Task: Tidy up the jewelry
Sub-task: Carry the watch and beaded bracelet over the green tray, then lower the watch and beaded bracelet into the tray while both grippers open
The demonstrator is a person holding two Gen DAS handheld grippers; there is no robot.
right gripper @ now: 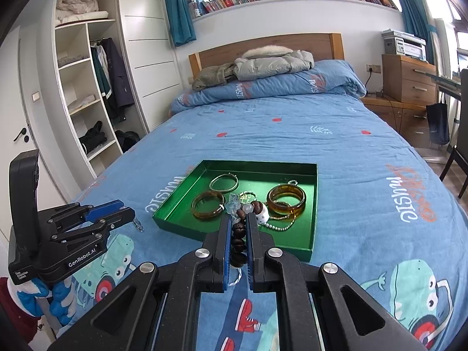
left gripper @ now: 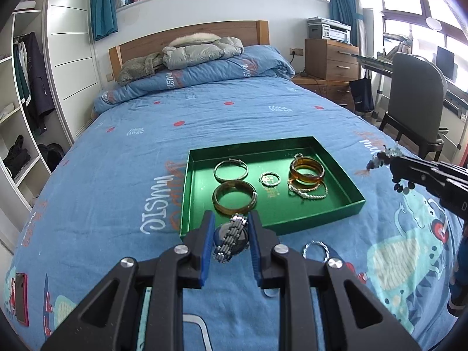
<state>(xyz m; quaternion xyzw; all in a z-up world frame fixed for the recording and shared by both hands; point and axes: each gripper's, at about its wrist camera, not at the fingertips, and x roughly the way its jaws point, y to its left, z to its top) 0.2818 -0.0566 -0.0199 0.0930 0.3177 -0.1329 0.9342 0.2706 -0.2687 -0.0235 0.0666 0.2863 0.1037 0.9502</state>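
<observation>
Left wrist view: the left gripper (left gripper: 231, 234) is hovering over the blue bed cover (left gripper: 122, 158), its jaws pinching a metal-band wristwatch (left gripper: 231, 238) just short of the near edge of the green tray (left gripper: 345, 204). The watch face is mostly lying hidden behind the band and the blue pads. A small silver ring (left gripper: 316, 248) is lying on the cover just beside the right finger, partly cut off by it. Inside the tray, a thin silver bangle (left gripper: 231, 171) is lying at the back left, a brown bangle (left gripper: 234, 200) in front of it, a small twisted ring (left gripper: 269, 180) in the middle, and an amber bangle (left gripper: 307, 171) is resting over a tangle of chains (left gripper: 308, 191) on the right. The right gripper (left gripper: 389, 159) is reaching in from the right edge with dark beads dangling from its tip; its body is running out of frame.

Right wrist view: the right gripper (right gripper: 237, 225) is holding its jaws pressed together on a bead bracelet (right gripper: 238, 237) of brown and clear beads, and the strand is covering part of the tray's middle. The tray (right gripper: 181, 193) is lying just ahead on the bed, with the same bangles and chains inside. The left gripper (right gripper: 128, 212) is showing at the left, the watch barely visible at its tip. Behind, a folded quilt (right gripper: 292, 87) and a grey jacket (right gripper: 272, 63) are lying at the headboard.
</observation>
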